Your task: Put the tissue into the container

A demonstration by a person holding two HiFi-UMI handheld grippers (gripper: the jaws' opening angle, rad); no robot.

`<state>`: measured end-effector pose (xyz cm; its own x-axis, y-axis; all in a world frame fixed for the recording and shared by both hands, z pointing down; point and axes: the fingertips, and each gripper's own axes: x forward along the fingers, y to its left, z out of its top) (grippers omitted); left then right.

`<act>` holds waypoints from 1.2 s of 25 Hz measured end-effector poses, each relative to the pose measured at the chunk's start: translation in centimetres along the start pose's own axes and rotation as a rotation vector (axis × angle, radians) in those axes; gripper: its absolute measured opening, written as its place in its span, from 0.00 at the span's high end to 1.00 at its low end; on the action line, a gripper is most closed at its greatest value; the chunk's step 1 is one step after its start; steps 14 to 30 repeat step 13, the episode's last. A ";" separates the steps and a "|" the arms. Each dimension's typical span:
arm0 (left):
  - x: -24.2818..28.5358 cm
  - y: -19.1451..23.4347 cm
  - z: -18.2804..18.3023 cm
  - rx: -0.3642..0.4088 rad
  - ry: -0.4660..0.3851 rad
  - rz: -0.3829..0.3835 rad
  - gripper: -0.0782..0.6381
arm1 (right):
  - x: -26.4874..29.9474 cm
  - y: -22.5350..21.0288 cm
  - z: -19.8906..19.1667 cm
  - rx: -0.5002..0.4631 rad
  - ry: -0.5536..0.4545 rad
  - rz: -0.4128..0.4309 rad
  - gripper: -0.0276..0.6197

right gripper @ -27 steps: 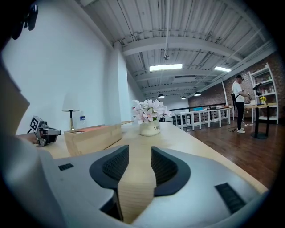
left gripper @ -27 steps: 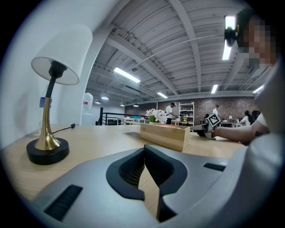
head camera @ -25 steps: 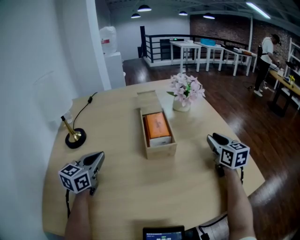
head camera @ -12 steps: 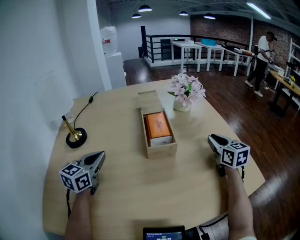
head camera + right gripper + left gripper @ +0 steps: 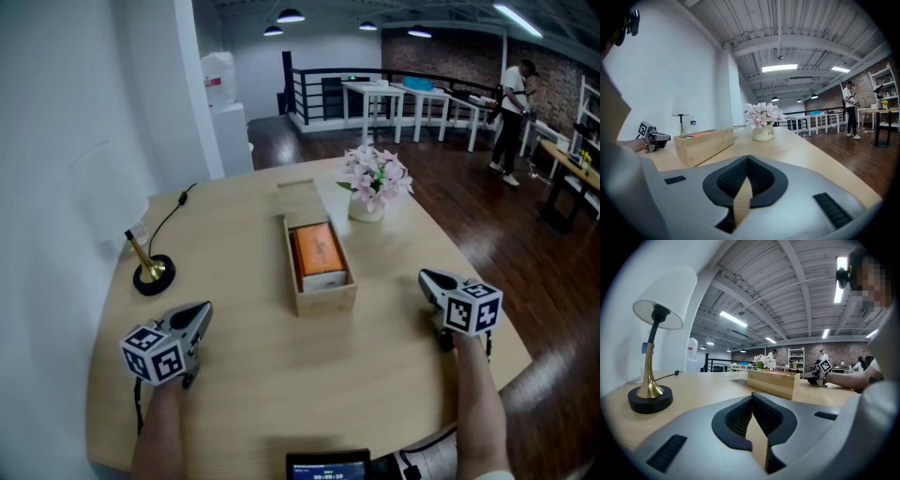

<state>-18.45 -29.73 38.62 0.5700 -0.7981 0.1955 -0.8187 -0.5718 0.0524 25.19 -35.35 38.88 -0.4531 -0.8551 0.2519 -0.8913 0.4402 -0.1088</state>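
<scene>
A long open wooden container (image 5: 322, 302) lies lengthwise in the middle of the round table (image 5: 281, 394). An orange tissue pack (image 5: 317, 253) lies inside it, toward the near end. My left gripper (image 5: 201, 310) rests on the table at the near left, jaws shut and empty, also seen in the left gripper view (image 5: 751, 397). At the near right my right gripper (image 5: 425, 276) rests the same way, shut with nothing between the jaws (image 5: 747, 159). Both grippers stand apart from the container (image 5: 772, 382) (image 5: 704, 144).
A brass lamp base (image 5: 150, 275) with a black cord stands at the table's left edge by the white wall. A white vase of pink flowers (image 5: 367, 192) stands beyond the container on the right. A person (image 5: 511, 103) stands among far tables.
Both grippers stay where they were on the table. The person in the background has walked to the left.
</scene>
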 end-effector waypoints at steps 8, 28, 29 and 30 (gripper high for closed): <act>0.0 0.0 -0.1 -0.001 0.000 0.000 0.88 | 0.2 -0.1 -0.4 -0.010 0.003 0.023 0.94; 0.0 0.1 0.0 0.000 -0.001 0.000 0.88 | 0.1 0.3 0.0 -0.011 -0.003 0.029 0.94; 0.0 0.1 0.0 0.000 -0.001 0.000 0.88 | 0.1 0.3 0.0 -0.011 -0.003 0.029 0.94; 0.0 0.1 0.0 0.000 -0.001 0.000 0.88 | 0.1 0.3 0.0 -0.011 -0.003 0.029 0.94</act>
